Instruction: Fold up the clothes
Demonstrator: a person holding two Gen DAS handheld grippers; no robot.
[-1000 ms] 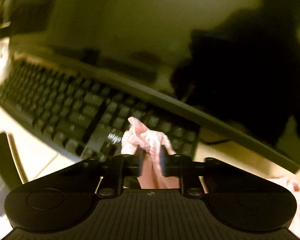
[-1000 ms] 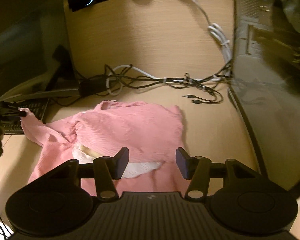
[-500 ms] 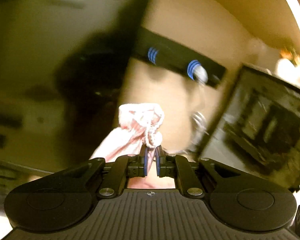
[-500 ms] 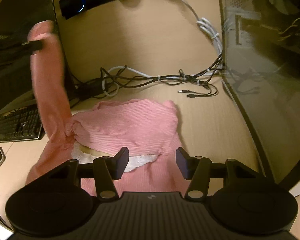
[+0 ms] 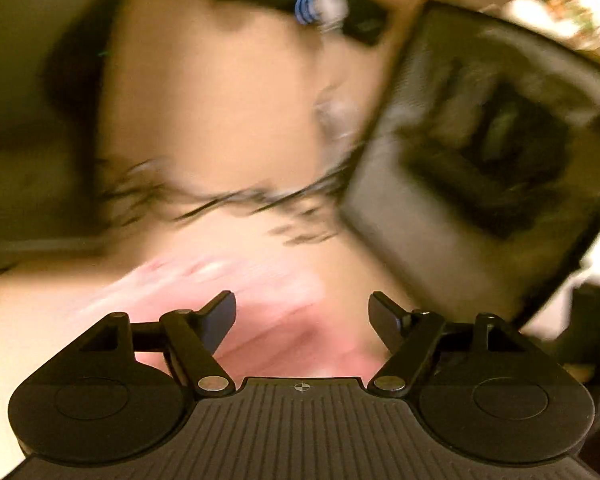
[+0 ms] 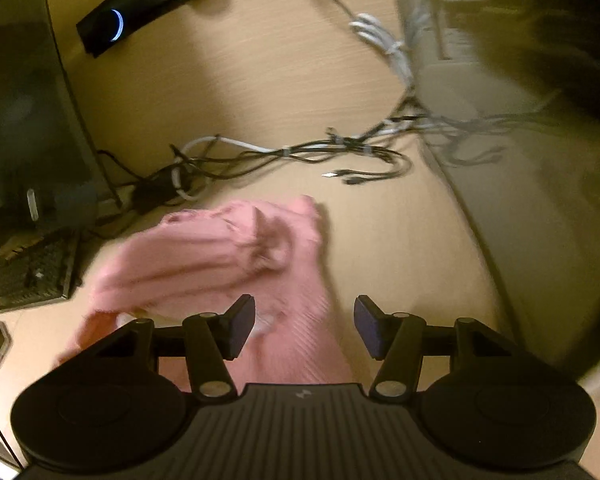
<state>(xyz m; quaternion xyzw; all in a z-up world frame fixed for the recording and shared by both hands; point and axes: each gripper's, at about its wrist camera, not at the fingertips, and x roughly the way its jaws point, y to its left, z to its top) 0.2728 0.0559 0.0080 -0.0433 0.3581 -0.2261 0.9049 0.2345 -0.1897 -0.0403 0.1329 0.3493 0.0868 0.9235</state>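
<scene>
A pink ribbed garment [image 6: 236, 248] lies bunched on the wooden desk [image 6: 260, 88], with a sleeve folded across its body. My right gripper [image 6: 304, 322] hovers open just above its near part, nothing between the fingers. In the blurred left wrist view the same pink garment [image 5: 268, 320] shows under and ahead of my left gripper [image 5: 302, 318], whose fingers stand wide open and empty. A pale lining patch peeks out near the right gripper's left finger [image 6: 242, 320].
A tangle of black and white cables [image 6: 300, 156] lies behind the garment. A black bar with blue-lit rings [image 6: 148, 12] sits at the back. A computer case [image 6: 520, 140] stands to the right, a monitor [image 6: 24, 120] and keyboard [image 6: 36, 272] to the left.
My left gripper let go of the pink sleeve and opened wide; the sleeve dropped across the garment. The right gripper swung slightly, staying open.
</scene>
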